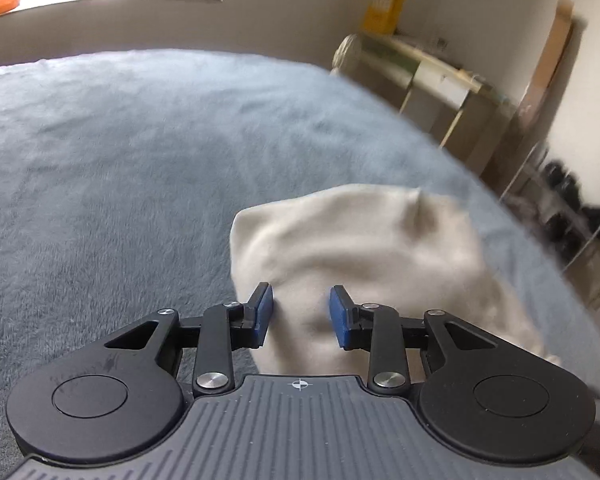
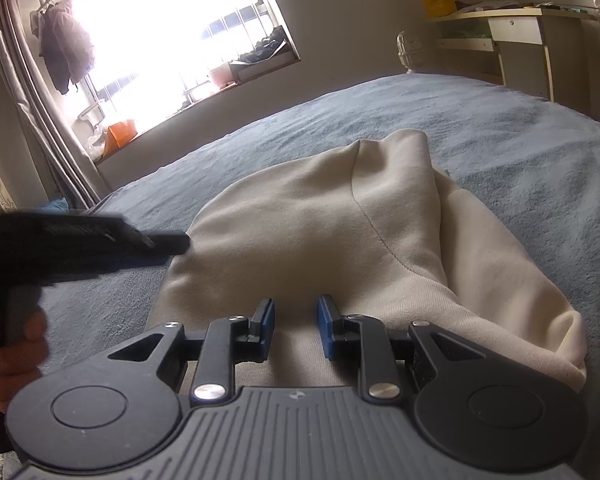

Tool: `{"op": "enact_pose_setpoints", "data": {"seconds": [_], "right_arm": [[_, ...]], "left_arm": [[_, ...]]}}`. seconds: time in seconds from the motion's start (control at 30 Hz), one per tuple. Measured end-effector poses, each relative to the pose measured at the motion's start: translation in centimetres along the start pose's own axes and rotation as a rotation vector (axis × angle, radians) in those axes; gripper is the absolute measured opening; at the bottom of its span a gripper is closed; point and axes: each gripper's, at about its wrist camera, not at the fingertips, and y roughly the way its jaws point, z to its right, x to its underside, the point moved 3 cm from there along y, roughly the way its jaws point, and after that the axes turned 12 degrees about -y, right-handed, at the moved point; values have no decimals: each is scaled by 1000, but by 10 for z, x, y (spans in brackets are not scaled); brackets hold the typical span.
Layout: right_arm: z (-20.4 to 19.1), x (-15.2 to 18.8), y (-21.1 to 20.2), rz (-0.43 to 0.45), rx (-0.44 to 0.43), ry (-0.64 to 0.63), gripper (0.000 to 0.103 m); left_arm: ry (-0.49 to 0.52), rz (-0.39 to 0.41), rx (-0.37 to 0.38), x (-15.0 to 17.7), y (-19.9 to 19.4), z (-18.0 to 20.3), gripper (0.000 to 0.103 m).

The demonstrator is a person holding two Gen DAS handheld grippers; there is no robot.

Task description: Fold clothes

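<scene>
A home bedroom: a bed (image 2: 500,128) under a blue-grey blanket ahead of the tongs, a curtained window (image 2: 160,32) beyond, and a desk (image 2: 516,36) at the far right.

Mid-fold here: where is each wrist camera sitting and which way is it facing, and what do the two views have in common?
Left wrist: on the left gripper, angled down over the cream garment on the blue-grey bed cover, toward the desk; only its own open fingers show.
Right wrist: on the right gripper, above the same garment, facing the window; the left gripper and the hand holding it show at left.
Shared: garment, bed cover, desk, yellow box.
</scene>
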Motion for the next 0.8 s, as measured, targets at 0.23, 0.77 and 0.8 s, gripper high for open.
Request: {"op": "enact_pose_setpoints", "data": {"seconds": [0.23, 0.77, 0.8], "right_arm": [[-1, -1, 0, -4, 2, -3, 25], [1, 0, 0, 8, -6, 3, 25], [1, 0, 0, 7, -6, 1, 25]], "left_arm": [[-11, 43, 58, -17, -2, 10, 32], [-56, 57, 113, -14, 1, 12, 33], [-56, 55, 121, -9, -3, 12, 33]]}}
